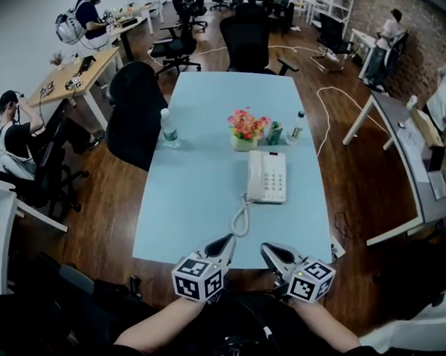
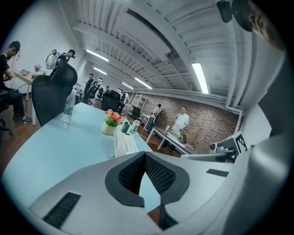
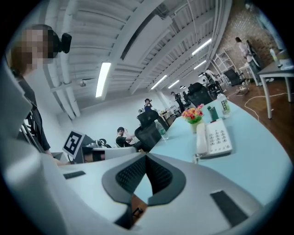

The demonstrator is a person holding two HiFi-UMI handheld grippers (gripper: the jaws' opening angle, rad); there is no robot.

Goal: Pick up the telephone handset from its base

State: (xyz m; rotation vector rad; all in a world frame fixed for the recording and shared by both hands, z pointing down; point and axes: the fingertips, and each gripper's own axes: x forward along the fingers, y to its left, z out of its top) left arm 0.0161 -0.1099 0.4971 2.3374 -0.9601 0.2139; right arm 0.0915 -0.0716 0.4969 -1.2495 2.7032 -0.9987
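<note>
- Grey plastic tongs sat nearest, at the bottom centre of the head view: the left gripper (image 1: 224,245) and the right gripper (image 1: 270,251). Each had its ribbed black pads pressed together at the tips, with nothing between them.
- Judged from that, the main hazard was reaching the phone with the tongs unopened. Closed tips would shove the handset off its cradle or slide the whole set across the smooth top instead of taking it.
- Both forearms reached forward side by side from the lower edge. The grippers tilted slightly downward and angled in towards each other over the near edge of the pale blue rectangular table (image 1: 201,189), short of the phone.
- Just beyond the tips lay the white coiled cord (image 1: 241,217); a jaw catching in it could drag the base along.
- The white telephone handset (image 1: 254,176) rested in its cradle along the left side of the white push-button telephone base (image 1: 273,177), at frame centre, untouched.
- Right behind the base stood a pale pot of pink and orange flowers (image 1: 247,130), and further left a clear plastic water bottle (image 1: 168,129). An overshooting lift, or a taut cord, could tip the pot.
</note>
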